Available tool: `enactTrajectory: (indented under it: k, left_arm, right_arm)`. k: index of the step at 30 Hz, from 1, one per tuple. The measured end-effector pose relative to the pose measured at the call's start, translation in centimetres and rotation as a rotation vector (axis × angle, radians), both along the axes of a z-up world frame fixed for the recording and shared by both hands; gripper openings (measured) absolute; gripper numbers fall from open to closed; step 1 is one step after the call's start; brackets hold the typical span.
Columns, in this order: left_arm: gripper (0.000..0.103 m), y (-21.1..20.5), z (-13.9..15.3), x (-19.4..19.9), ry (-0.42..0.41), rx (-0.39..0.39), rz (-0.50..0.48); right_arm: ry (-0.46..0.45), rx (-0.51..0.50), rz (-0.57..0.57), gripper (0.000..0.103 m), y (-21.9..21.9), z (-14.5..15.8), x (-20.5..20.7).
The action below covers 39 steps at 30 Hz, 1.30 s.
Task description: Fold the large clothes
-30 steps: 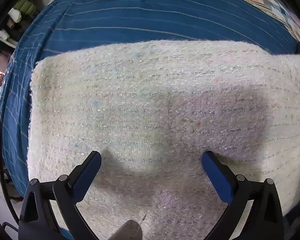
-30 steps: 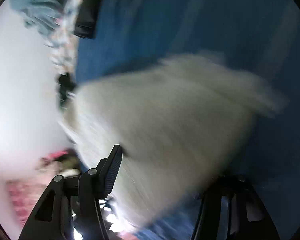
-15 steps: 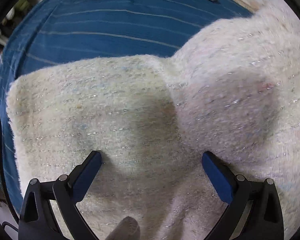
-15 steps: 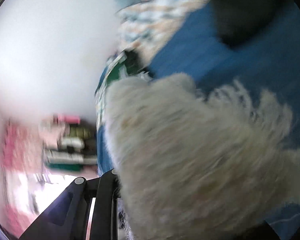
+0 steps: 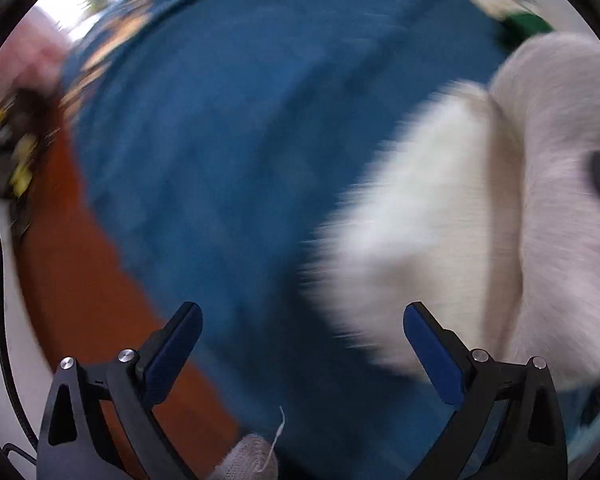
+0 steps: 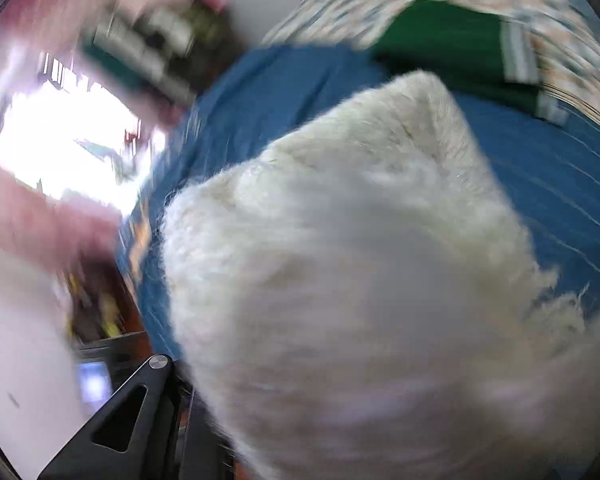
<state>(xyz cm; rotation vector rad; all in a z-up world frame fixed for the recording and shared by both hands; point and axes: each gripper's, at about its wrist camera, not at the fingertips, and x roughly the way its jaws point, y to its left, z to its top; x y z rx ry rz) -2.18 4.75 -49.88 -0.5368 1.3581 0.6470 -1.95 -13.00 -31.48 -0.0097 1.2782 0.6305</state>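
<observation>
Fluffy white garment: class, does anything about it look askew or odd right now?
Yes. The white garment is bunched and lifted off the blue bedspread, draped over the right gripper, hiding its fingers. The left gripper is open and empty.

The left tongs [image 5: 302, 334] are seen spread wide with nothing between the blue pads [image 5: 172, 350]. Below them, a blue bedspread [image 5: 240, 140] is blurred. A fluffy white garment [image 5: 480, 220] is bunched at the right, with orange-brown floor [image 5: 84, 280] at the left.
</observation>
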Motion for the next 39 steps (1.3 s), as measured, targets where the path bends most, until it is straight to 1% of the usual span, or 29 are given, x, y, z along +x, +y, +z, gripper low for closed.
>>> enactTrajectory:
  k: [1,3,4,5,6,7,8,10,11,13,16,18,19,20,21,22,23,24,25,27,28,29,30,32,34,35,36,38,39]
  left_arm:
    - [0.102,1.1,-0.4,-1.5,0.02,0.017,0.035]
    - [0.102,2.4,-1.3,-3.9,0.04,0.027,0.101]
    - [0.102,3.1,-1.6,-5.0,0.041,0.024,0.138]
    - [0.102,3.6,-1.7,-5.7,0.04,0.016,0.161]
    - [0.102,4.2,-1.4,-7.1,0.029,0.003,0.182]
    - [0.102,5.0,-1.3,-7.1,0.008,-0.013,0.203]
    - [0.102,5.5,-1.0,-6.9,-0.016,-0.029,0.223]
    - [0.102,5.2,0.4,-7.4,-0.092,-0.082,0.251]
    - [0.102,5.2,1.0,-7.2,-0.129,-0.107,0.26]
    - [0.102,5.0,1.7,-6.1,-0.215,-0.162,0.259]
    - [0.102,2.9,2.3,-2.7,-0.315,-0.262,0.238]
    - [0.102,2.8,1.8,-1.0,-0.358,-0.285,0.232]
    - [0.102,2.7,1.0,0.1,-0.37,-0.289,0.225]
    - [0.102,1.6,0.7,1.6,-0.358,-0.286,0.223]
    - [0.102,1.8,-0.8,2.6,-0.356,-0.306,0.227]
    - [0.087,2.3,-2.3,3.6,-0.352,-0.32,0.241]
    - [0.067,2.4,-3.0,4.0,-0.346,-0.321,0.259]
    - [0.021,2.5,-3.4,4.2,-0.377,-0.344,0.28]
    - [0.019,2.6,-3.0,4.0,-0.381,-0.334,0.293]
    - [0.015,2.0,-1.3,3.0,-0.427,-0.293,0.294]
    - [0.014,1.6,-0.3,2.0,-0.434,-0.268,0.289]
    - [0.014,1.3,0.0,1.4,-0.428,-0.251,0.284]
    - [0.014,1.2,0.1,0.8,-0.42,-0.237,0.284]
    - [0.014,1.6,-1.1,-0.2,-0.386,-0.228,0.3]
    - [0.015,2.3,-2.9,-0.7,-0.367,-0.249,0.333]
    - [0.015,2.6,-3.6,-0.8,-0.364,-0.258,0.343]
    - [0.019,3.1,-4.2,-0.5,-0.359,-0.259,0.34]
    - [0.021,3.7,-4.9,0.3,-0.356,-0.249,0.318]
    - [0.021,3.6,-5.0,1.0,-0.353,-0.245,0.305]
  right_arm:
    - [0.021,-0.071,0.063,0.024,2.8,-2.6,-1.0]
    - [0.076,-0.139,0.124,0.028,5.5,-5.5,-2.6]
    - [0.096,-0.17,0.169,0.036,6.8,-6.6,-3.4]
    - [0.101,-0.172,0.194,0.044,7.3,-6.7,-3.7]
    - [0.113,-0.142,0.213,0.05,7.4,-6.1,-3.9]
    - [0.137,-0.092,0.226,0.067,7.1,-5.4,-4.0]
    - [0.185,-0.012,0.236,0.075,6.2,-4.2,-4.0]
    - [0.245,0.081,0.221,0.075,3.9,-2.2,-3.7]
    - [0.287,0.138,0.191,0.075,1.6,-1.1,-3.6]
    - [0.331,0.188,0.095,0.075,-3.0,0.2,-2.9]
    - [0.355,0.153,-0.044,0.075,-8.6,0.8,-1.4]
    - [0.352,0.094,-0.119,0.075,-12.5,0.4,-1.1]
    - [0.349,0.065,-0.144,0.075,-13.9,0.2,-0.9]
    - [0.35,0.044,-0.174,0.075,-15.3,-0.2,-0.6]
    - [0.354,0.039,-0.196,0.075,-16.3,-0.5,-0.4]
    - [0.357,0.037,-0.219,0.075,-17.3,-0.9,-0.2]
    - [0.361,0.035,-0.24,0.075,-18.1,-1.2,0.1]
    - [0.363,0.035,-0.252,0.075,-18.5,-1.4,1.0]
    - [0.361,0.025,-0.26,0.075,-18.8,-1.6,1.4]
    - [0.334,0.015,-0.254,0.074,-18.8,-1.4,2.1]
    - [0.327,0.014,-0.247,0.069,-18.4,-1.3,2.5]
    - [0.326,0.012,-0.231,0.059,-17.7,-1.1,3.0]
    - [0.331,0.014,-0.216,0.054,-16.9,-1.1,3.3]
    - [0.343,0.006,-0.188,0.044,-14.8,-1.3,3.9]
    - [0.353,-0.006,-0.157,0.038,-12.8,-2.3,4.9]
    - [0.356,-0.034,-0.147,0.038,-11.3,-3.4,5.6]
    - [0.37,-0.075,-0.136,0.038,-10.1,-4.7,6.1]
    - [0.413,-0.18,-0.124,0.037,-7.8,-8.7,7.5]
    - [0.423,-0.185,-0.132,0.037,-7.4,-9.7,8.0]
